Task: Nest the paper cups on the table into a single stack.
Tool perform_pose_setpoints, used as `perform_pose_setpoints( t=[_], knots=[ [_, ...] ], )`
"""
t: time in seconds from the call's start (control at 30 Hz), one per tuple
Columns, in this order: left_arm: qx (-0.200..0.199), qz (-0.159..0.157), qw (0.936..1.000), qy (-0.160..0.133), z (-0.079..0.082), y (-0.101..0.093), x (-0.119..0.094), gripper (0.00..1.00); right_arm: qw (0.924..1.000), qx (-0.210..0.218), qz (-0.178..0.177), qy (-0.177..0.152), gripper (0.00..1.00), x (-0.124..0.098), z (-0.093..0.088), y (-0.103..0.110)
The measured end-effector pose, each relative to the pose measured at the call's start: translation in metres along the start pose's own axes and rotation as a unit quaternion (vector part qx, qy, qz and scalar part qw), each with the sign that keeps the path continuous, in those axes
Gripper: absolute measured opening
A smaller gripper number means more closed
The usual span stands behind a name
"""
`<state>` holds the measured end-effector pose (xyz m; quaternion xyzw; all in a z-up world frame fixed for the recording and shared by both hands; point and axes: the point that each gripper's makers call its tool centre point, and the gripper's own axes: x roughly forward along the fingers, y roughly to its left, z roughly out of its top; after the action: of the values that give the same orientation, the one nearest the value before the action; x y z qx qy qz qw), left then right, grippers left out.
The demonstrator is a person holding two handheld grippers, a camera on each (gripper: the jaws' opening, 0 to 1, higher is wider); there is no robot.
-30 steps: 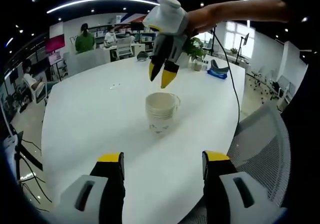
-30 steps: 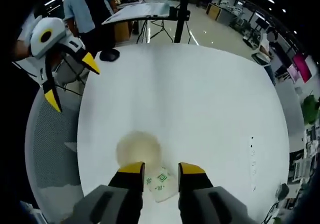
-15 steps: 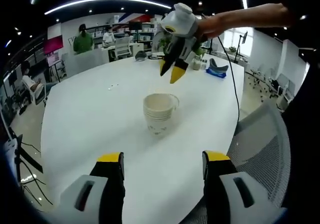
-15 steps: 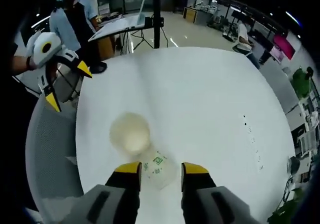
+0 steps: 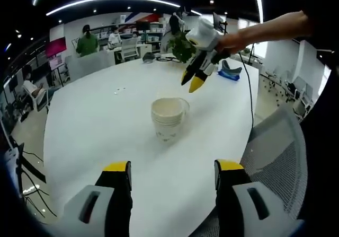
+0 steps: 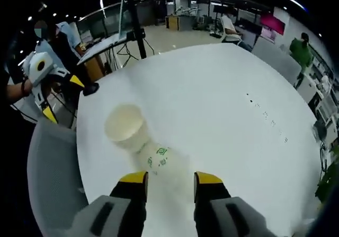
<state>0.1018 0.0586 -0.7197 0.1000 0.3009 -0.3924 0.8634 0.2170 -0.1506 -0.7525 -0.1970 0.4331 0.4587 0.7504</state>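
An open-plan office surrounds the wide white surface (image 5: 95, 125). Your stack of cream paper cups (image 5: 168, 118) stands ahead of the left hand-held gripper (image 5: 172, 181), jaws released; the right hand-held gripper (image 5: 193, 81), seemingly released too, hovers beyond. Clip the rim and it topples.

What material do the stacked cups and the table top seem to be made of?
The stack of cups looks like matte cream paper: thin rolled rims and a small green print low on the side. The table top looks smooth, white and faintly glossy, perhaps laminate; the pictures leave that open.
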Motion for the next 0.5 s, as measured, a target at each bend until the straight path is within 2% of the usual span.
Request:
perform_pose_setpoints(
  t=[0.13, 0.2, 0.27, 0.33, 0.5],
  knots=[
    [0.0, 0.001, 1.0, 0.004, -0.002, 0.001, 0.0, 0.63, 0.9993, 0.03, 0.005, -0.02, 0.33, 0.011, -0.007, -0.01],
    [-0.001, 0.003, 1.0, 0.006, -0.003, 0.001, 0.0, 0.63, 0.9979, 0.054, 0.009, -0.033, 0.33, 0.009, -0.011, -0.002],
    [-0.002, 0.004, 0.9999, 0.009, -0.004, 0.002, 0.0, 0.63, 0.9965, 0.069, 0.015, -0.044, 0.33, 0.019, -0.014, -0.007],
    [-0.002, 0.006, 0.9999, 0.011, -0.005, 0.001, 0.0, 0.63, 0.9948, 0.085, 0.02, -0.052, 0.33, 0.016, -0.015, -0.006],
    [-0.005, 0.01, 0.9998, 0.018, -0.007, 0.001, -0.001, 0.63, 0.993, 0.096, 0.033, -0.06, 0.34, 0.024, -0.02, -0.001]
  ],
)
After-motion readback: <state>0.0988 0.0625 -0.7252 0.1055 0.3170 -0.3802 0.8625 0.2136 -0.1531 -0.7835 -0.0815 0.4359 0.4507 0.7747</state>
